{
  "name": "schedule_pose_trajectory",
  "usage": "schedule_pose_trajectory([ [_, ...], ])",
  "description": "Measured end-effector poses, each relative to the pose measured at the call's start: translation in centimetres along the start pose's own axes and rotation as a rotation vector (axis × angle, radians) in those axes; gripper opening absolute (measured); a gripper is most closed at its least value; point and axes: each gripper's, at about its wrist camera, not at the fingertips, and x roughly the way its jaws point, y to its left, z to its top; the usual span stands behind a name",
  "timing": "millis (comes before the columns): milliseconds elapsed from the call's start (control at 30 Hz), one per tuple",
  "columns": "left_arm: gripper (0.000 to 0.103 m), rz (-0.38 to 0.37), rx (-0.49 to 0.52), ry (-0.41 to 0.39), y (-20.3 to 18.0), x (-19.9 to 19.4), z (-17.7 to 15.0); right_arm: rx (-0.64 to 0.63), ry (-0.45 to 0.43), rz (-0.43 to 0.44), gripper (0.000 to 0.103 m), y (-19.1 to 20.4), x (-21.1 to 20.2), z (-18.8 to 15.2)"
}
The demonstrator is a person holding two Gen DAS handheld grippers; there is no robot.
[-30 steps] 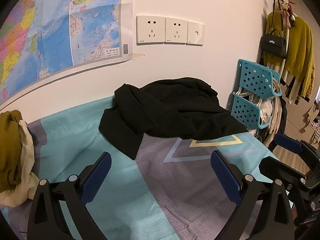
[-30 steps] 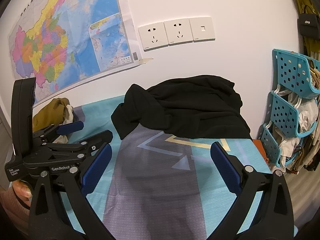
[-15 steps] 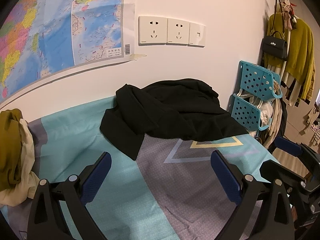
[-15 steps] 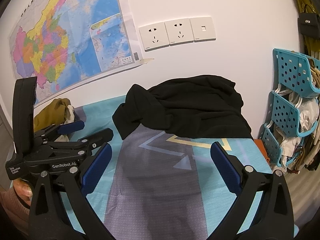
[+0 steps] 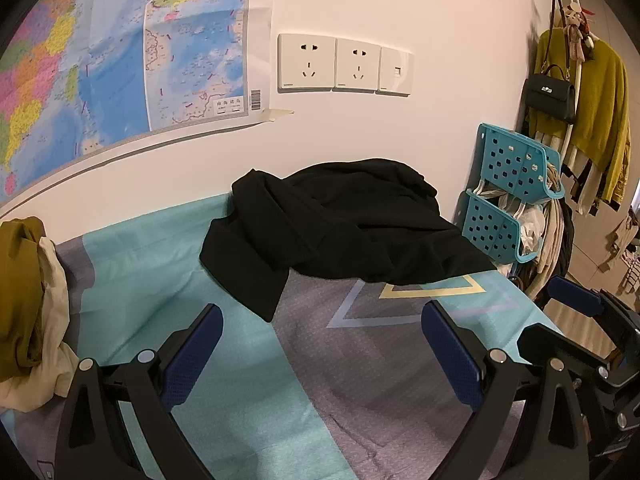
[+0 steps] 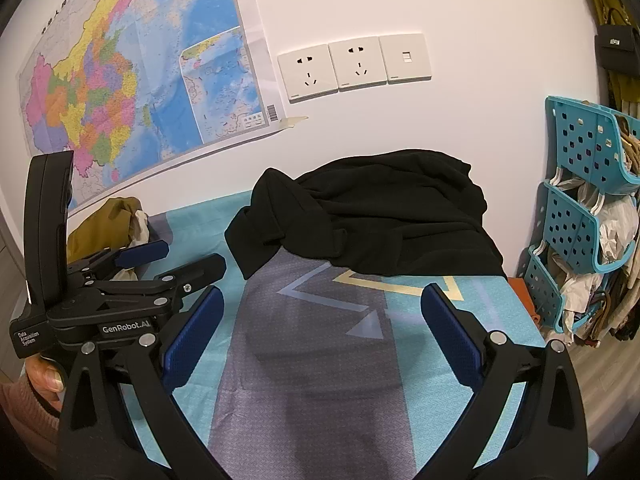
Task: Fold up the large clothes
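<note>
Only the right wrist view shows the person's hand (image 6: pixel 44 376), a thumb and pink knitted sleeve gripping the handle at lower left, and it takes in the whole width of the colourful paper wall map (image 6: pixel 132 88). The left wrist view alone shows the yellow-green knit jumper (image 5: pixel 600 120) and small black handbag (image 5: pixel 550 94) hanging at far right.

The left gripper (image 5: pixel 320 360) has its blue-padded jaws spread wide, nothing between them. The right gripper (image 6: pixel 320 344) is likewise wide apart and empty. Both hover over the near part of the bed; each shows at the other view's edge.

At the left edge lies a crumpled heap of olive and cream cloth (image 5: pixel 28 300). The flat teal and grey bedsheet with pale yellow and blue triangle outlines (image 5: pixel 248 380) lies bare and roomy from that heap across to its right edge. The rumpled black matte garment (image 5: pixel 340 236) is bunched at the far side against the white wall, one flap reaching forward on its left, well apart from both grippers. Three white plastic wall sockets (image 5: pixel 346 64) sit above it. Right of the bed stand stacked perforated turquoise plastic baskets (image 6: pixel 584 200) stuffed with pale cloth.
</note>
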Motion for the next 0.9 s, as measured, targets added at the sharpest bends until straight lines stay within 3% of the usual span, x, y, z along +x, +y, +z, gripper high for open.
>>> schedule_pose_trajectory([
  [900,0.096,0.002,-0.003,0.010,-0.16,0.13,-0.21,0.006,-0.001,0.000,0.097,0.13,0.05,-0.07],
])
